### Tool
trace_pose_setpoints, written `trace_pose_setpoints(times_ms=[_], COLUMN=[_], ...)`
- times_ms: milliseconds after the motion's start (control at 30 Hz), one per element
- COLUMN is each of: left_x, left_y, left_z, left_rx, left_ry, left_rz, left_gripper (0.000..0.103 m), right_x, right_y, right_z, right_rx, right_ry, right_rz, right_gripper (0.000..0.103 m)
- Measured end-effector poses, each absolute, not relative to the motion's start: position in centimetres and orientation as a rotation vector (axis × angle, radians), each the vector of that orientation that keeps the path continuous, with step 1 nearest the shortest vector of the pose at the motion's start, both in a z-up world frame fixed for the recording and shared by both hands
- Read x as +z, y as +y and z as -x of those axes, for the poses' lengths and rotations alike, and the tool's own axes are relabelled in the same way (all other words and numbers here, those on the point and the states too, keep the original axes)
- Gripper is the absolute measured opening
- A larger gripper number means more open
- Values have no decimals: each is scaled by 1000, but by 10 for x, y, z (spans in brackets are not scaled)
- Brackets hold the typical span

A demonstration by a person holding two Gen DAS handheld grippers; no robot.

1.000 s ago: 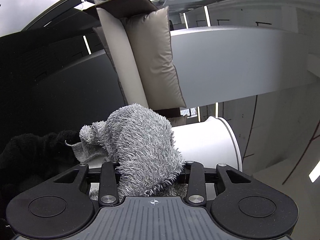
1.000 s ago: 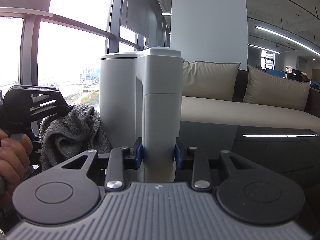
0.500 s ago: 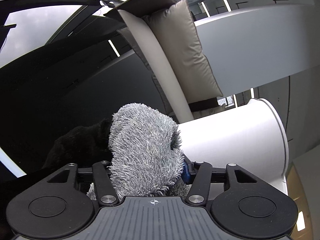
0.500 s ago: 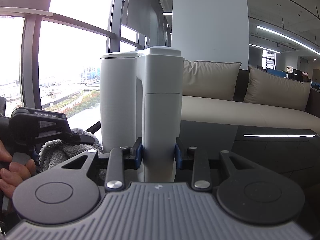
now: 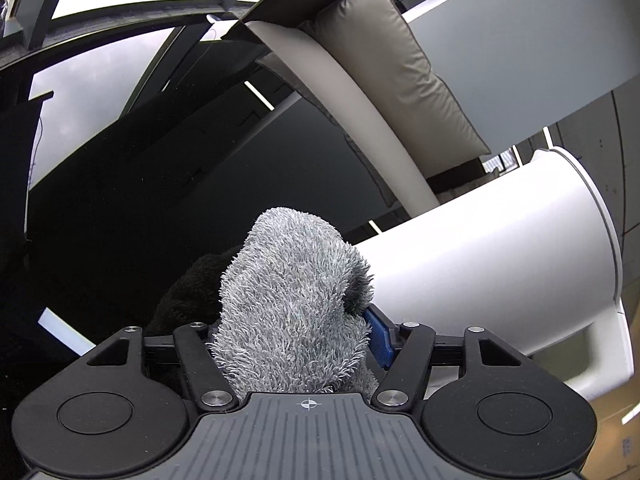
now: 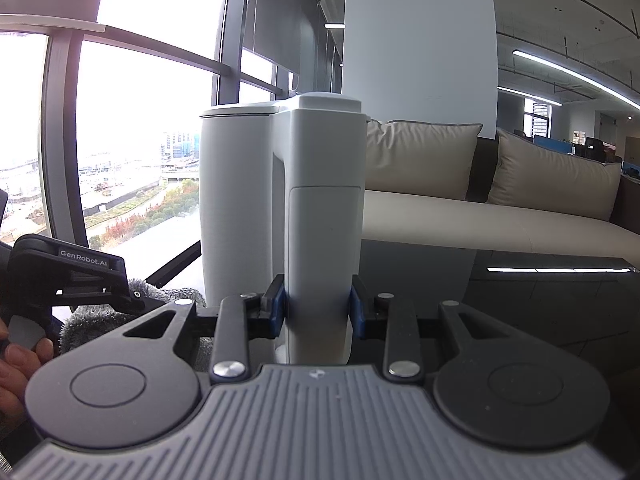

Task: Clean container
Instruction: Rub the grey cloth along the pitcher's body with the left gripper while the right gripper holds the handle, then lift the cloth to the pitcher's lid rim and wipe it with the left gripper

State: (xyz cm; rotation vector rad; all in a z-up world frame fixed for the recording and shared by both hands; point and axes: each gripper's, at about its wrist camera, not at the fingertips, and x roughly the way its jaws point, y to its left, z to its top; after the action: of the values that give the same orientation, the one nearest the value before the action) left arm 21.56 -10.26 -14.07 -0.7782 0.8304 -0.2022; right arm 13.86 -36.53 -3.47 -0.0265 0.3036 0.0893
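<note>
A white lidded jug (image 6: 236,204) stands upright on a dark glossy table (image 6: 540,304). My right gripper (image 6: 318,306) is shut on the jug's handle (image 6: 324,240), blue pads on both sides. My left gripper (image 5: 296,344) is shut on a grey fluffy cloth (image 5: 292,300), which bulges out in front and presses against the lower side of the jug (image 5: 492,272). In the right wrist view the left gripper's body (image 6: 72,276) sits low at the left with the cloth (image 6: 96,320) under it, held by a person's hand (image 6: 16,364).
A beige sofa (image 6: 500,220) with cushions (image 6: 424,156) runs behind the table. Tall windows (image 6: 132,140) fill the left side. The cloth's dark reflection (image 5: 192,292) lies on the table.
The left gripper with the cloth has slid down the jug's side, from about mid-height to its base. The right gripper keeps the handle still.
</note>
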Motion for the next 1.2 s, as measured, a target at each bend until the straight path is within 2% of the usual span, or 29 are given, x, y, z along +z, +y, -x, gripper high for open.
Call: trace_pose_setpoints(times_ms=[300,467,533,633,1200], left_x=[-118,-121,-121,-122,-111], left_y=[-106,-102,-104,-107,-127], left_z=[-212,-209,-210,-210,-211], left_rx=[-191,-199,-207,-227,-470], left_ry=[845,850,846,837,595], left_rz=[676,639,635,637,788], left_gripper=[59,44,34,29,26], right_x=[-35,-36,-36,-35,-33], right_y=[-366,-365,-365,-365,-366], right_z=[-140,-140,-140,-139,-140], right_rx=[88,89,88,88,90], right_ry=[305,306,306,306,313], right_rz=[28,27,27,27,21], right_gripper=[33,33,33,33,33])
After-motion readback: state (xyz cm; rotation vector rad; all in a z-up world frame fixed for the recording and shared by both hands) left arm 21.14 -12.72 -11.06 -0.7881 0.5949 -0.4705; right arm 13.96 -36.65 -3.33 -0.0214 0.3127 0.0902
